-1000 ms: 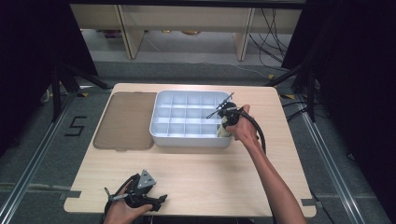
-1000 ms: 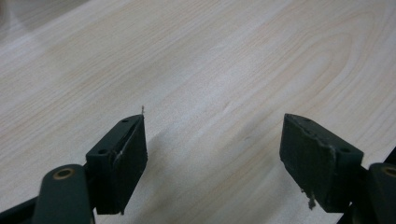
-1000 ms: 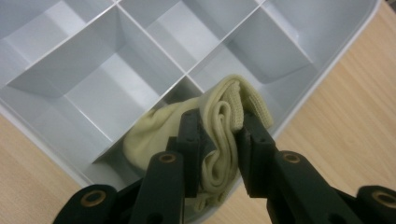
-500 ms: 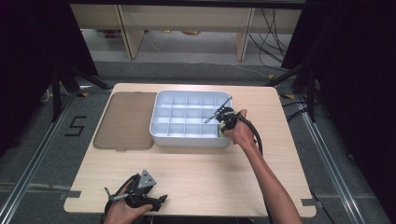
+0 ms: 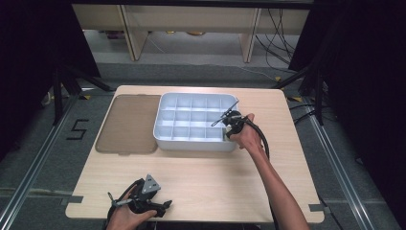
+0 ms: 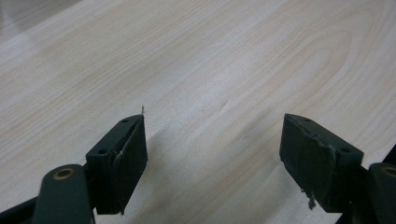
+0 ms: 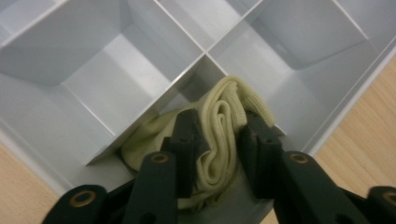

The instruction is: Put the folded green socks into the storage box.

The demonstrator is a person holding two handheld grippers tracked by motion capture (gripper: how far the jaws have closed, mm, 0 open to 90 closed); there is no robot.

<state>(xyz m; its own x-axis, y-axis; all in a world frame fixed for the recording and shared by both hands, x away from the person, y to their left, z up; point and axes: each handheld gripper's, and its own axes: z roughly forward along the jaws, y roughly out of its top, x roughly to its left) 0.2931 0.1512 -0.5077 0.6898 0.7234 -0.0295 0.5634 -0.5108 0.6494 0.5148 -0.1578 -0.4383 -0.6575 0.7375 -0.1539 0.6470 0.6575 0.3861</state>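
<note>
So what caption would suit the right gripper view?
Right tool straddles a folded pale-yellow knitted cloth in a corner compartment of the white plastic divided tray.

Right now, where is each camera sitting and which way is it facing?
High view: fixed above the person's side, looking forward and down on the table; both forearms enter from the bottom, with the left gripper and right gripper.
Left gripper view: rides the left gripper, facing bare wood between its wide-apart fingers.
Right gripper view: rides the right gripper, looking down into a corner compartment of the grey tray; its fingers, just opening, flank a pale yellow cloth.
Shared: the high and right gripper views both show the tray.
</note>
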